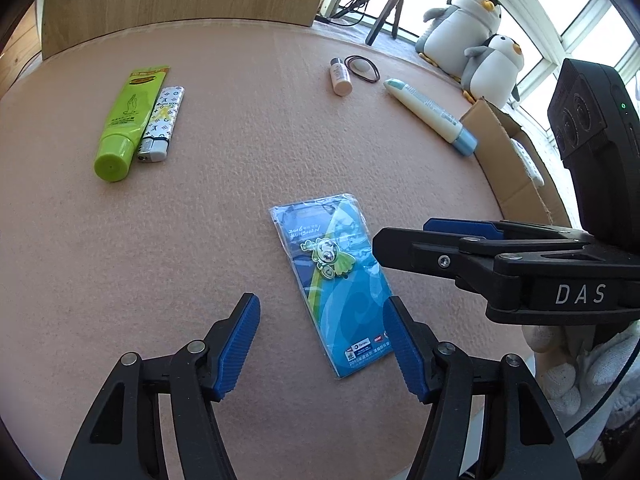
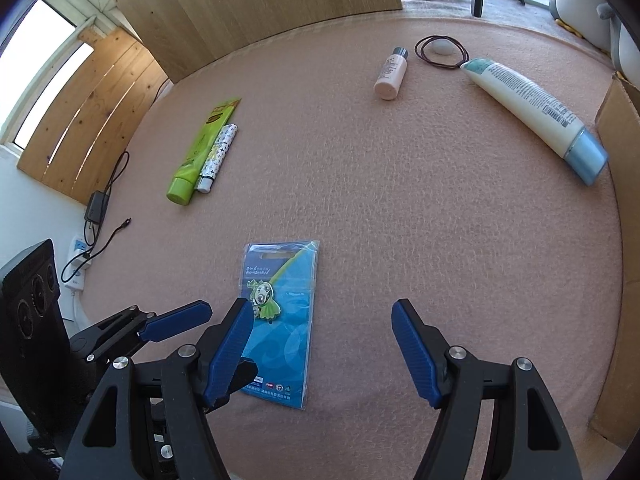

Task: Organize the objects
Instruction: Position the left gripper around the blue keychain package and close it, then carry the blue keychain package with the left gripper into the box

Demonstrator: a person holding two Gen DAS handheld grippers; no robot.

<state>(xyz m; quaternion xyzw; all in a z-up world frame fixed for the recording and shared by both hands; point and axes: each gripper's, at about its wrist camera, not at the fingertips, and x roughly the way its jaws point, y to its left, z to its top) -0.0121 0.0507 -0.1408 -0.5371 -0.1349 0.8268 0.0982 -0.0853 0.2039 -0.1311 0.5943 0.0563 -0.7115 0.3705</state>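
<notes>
Both grippers hovered over the pink felt mat (image 1: 224, 208), pointing steeply down. The left gripper (image 1: 320, 344) was open with nothing between its pads; the blue badge packet (image 1: 334, 292) lay flat on the mat just ahead, its lower right edge tucked behind the right-hand finger in the left wrist view. The right gripper (image 2: 320, 344) was also open and empty. In its own view the same packet (image 2: 280, 320) sat under and ahead of its left-hand finger, off centre from the gap.

The rest was spread out: green tube (image 1: 126, 120) touching a patterned lighter (image 1: 162, 124) at far left, small pink bottle (image 1: 340, 76) beside a hair tie (image 1: 362, 68) at the back, white tube with a blue cap (image 1: 430, 114) near the cardboard box (image 1: 516, 168) on the right.

The step looked like picking up the packet, likely for the box. It is thin, flat and in slippery plastic wrap, so a straight top-down pinch would probably slip. Better to centre one gripper across its narrow width, drop the pads to the mat, and close on the long edges, or tip one edge up first. The two grippers were crowding close together; one should back off to avoid a bump. Which hand would take it could not be told.
</notes>
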